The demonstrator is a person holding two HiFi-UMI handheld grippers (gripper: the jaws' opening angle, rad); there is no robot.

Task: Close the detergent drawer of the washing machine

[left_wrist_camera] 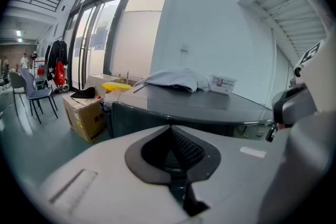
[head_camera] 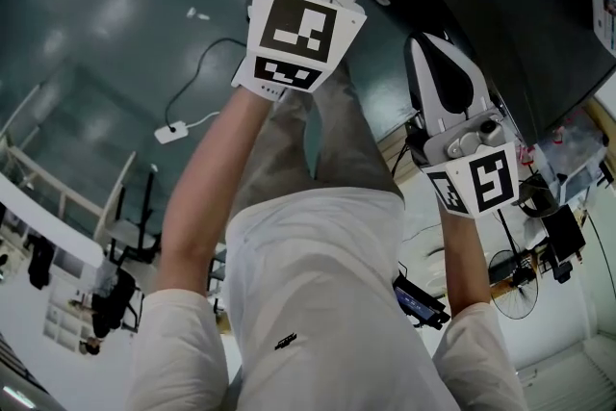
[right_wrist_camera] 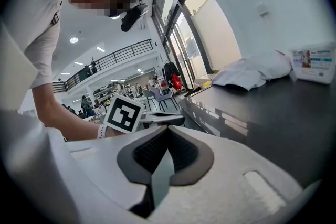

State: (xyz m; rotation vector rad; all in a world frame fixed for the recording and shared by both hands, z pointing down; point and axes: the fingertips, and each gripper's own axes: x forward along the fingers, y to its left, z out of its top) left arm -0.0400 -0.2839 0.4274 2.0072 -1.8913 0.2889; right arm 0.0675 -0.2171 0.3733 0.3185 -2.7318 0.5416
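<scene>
Nearest our head camera is our own white cotton shirt (head_camera: 327, 303), with both bare forearms reaching away from it. The detergent drawer itself shows in no view, so we cannot say where it sits or how far out it stands. We take the dark grey flat-topped machine body (left_wrist_camera: 210, 105) ahead of both grippers for the washer, which would put the drawer somewhere on its hidden front.

The white left gripper (left_wrist_camera: 169, 126) has its jaws pressed together, with nothing between the dark ribbed pads. The white right gripper (right_wrist_camera: 168, 128) is the same, with only a thin slit between its jaws and nothing held. Both are near the machine's edge, and we cannot tell whether either touches it.

On the machine top lie a crumpled white cloth (left_wrist_camera: 176, 80) and, just beside it, a small white printed carton (left_wrist_camera: 222, 84). Further off are a brown cardboard box (left_wrist_camera: 84, 115) and a grey chair (left_wrist_camera: 34, 92) on the teal floor (head_camera: 115, 34).

We judge the main risk to be pushing blind. Narrow closed jaw tips could slide off a smooth drawer front. A push off-centre could skew the drawer in its slot and jam it short of flush
</scene>
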